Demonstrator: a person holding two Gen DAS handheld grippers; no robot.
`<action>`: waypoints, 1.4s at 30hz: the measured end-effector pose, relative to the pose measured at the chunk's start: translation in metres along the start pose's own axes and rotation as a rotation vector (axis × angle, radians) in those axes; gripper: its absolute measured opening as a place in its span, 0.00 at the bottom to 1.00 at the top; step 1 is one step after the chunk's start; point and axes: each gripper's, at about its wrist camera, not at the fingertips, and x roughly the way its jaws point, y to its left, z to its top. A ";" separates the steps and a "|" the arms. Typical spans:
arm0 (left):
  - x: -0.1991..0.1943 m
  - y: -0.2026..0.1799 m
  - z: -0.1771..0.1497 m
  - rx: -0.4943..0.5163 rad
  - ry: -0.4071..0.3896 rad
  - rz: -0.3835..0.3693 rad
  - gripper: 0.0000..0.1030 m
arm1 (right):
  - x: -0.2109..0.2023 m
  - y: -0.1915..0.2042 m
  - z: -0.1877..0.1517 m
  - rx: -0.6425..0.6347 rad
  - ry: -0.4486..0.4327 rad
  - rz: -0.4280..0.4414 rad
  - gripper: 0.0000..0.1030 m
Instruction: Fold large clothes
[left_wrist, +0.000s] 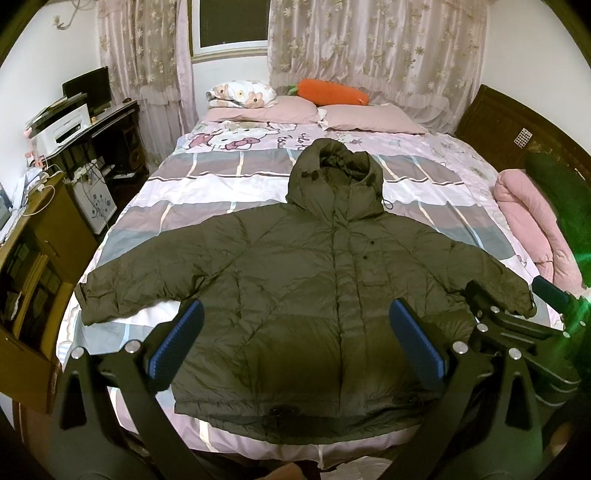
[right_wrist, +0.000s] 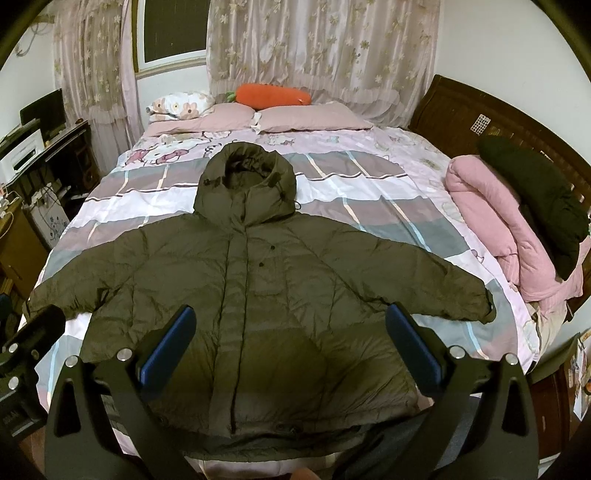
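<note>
An olive-green hooded puffer jacket (left_wrist: 314, 280) lies flat, front up, on the bed, sleeves spread to both sides and hood toward the pillows; it also shows in the right wrist view (right_wrist: 258, 288). My left gripper (left_wrist: 295, 339) is open and empty, held above the jacket's lower body near the bed's foot. My right gripper (right_wrist: 291, 343) is open and empty, also above the lower body. The right gripper shows at the right edge of the left wrist view (left_wrist: 517, 314), over the sleeve cuff. The left gripper's body shows at the left edge of the right wrist view (right_wrist: 29, 343).
The bed (left_wrist: 221, 184) has a pink patterned cover, pillows (left_wrist: 369, 118) and an orange carrot plush (left_wrist: 332, 92) at the head. A rolled pink quilt (right_wrist: 491, 221) with a dark garment (right_wrist: 535, 192) lies on the right. A desk with a printer (left_wrist: 66, 125) and cabinets stand left.
</note>
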 end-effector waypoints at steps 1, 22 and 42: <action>0.000 -0.001 -0.001 0.000 -0.001 0.000 0.98 | 0.000 0.000 0.000 0.000 0.000 -0.001 0.99; -0.001 -0.002 -0.009 0.001 0.005 -0.001 0.98 | 0.006 0.002 -0.005 0.000 0.010 0.001 0.99; 0.004 0.001 -0.001 0.001 0.009 -0.003 0.98 | 0.010 0.007 -0.013 -0.001 0.018 0.003 0.99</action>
